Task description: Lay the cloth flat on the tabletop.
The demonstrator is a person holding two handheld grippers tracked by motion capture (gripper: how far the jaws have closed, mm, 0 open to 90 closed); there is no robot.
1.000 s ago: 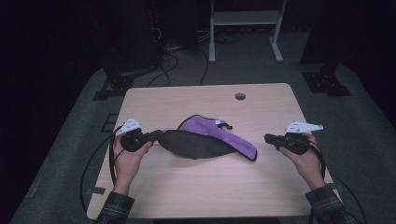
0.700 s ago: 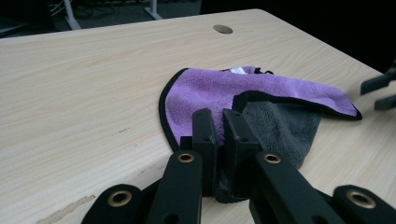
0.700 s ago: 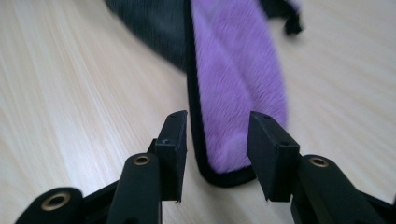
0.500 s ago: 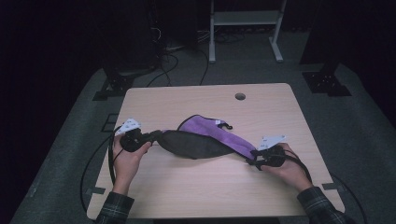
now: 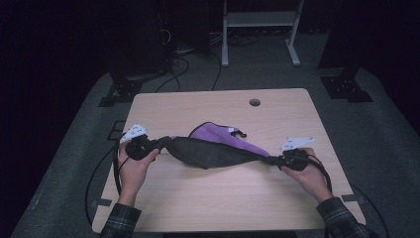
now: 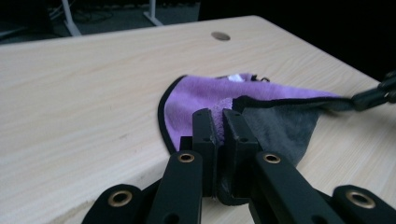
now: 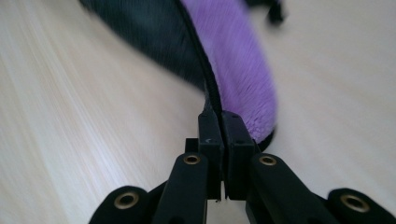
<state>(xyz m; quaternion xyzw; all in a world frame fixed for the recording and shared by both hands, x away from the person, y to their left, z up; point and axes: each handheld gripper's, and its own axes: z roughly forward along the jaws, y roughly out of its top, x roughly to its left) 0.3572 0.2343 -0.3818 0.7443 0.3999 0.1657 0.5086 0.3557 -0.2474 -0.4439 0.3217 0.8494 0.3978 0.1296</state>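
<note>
A cloth (image 5: pixel 213 151), purple on one side and dark grey on the other with a black edge, lies stretched across the middle of the wooden table (image 5: pixel 198 208). My left gripper (image 5: pixel 166 143) is shut on its left corner; in the left gripper view the jaws (image 6: pixel 218 116) pinch the folded cloth (image 6: pixel 196 102). My right gripper (image 5: pixel 275 160) has just closed its jaws on the right corner. The right gripper view shows the jaws (image 7: pixel 218 116) pressed on the cloth's black edge (image 7: pixel 233 60). The right gripper (image 6: pixel 378 93) also appears far off in the left gripper view.
A round cable hole (image 5: pixel 254 102) sits near the table's far edge. Behind the table stands a white-legged frame (image 5: pixel 257 20), with cables (image 5: pixel 173 54) on the grey floor. Bare wood lies in front of the cloth and beyond it.
My right hand came in from the table's right side to the cloth's right end and shut on it. The cloth now runs taut between both grippers, with more of the dark side showing.
</note>
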